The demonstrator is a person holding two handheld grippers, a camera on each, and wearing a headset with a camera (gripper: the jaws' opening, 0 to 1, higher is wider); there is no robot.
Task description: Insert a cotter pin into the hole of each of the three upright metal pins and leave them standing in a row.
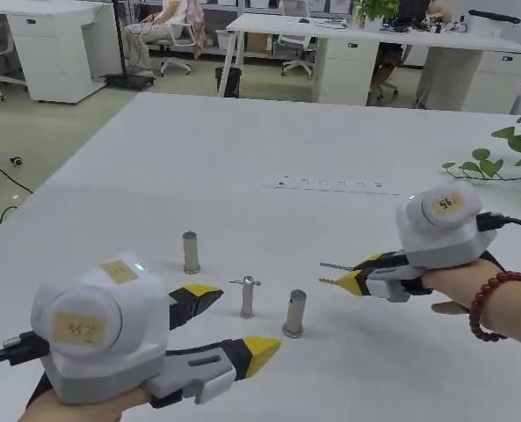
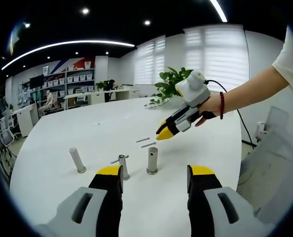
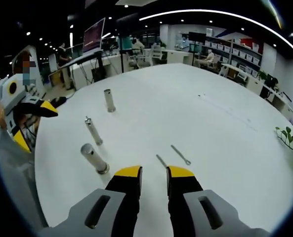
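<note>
Three upright metal pins stand in a slanted row on the white table [image 1: 242, 158]: a far-left pin [image 1: 191, 252], a middle pin [image 1: 247, 297] with a cotter pin through its top, and a near-right pin [image 1: 294, 314]. Two loose cotter pins [image 1: 335, 265] [image 1: 332, 282] lie on the table just ahead of my right gripper [image 1: 352, 272], whose jaws are a little apart with nothing between them. In the right gripper view the cotter pins [image 3: 180, 154] [image 3: 161, 161] lie just past the jaws. My left gripper [image 1: 234, 318] is open wide, just left of the row.
A white power strip [image 1: 326, 185] lies farther back on the table. A potted plant [image 1: 506, 158] trails over the right edge. Desks, chairs and seated people fill the room beyond the table.
</note>
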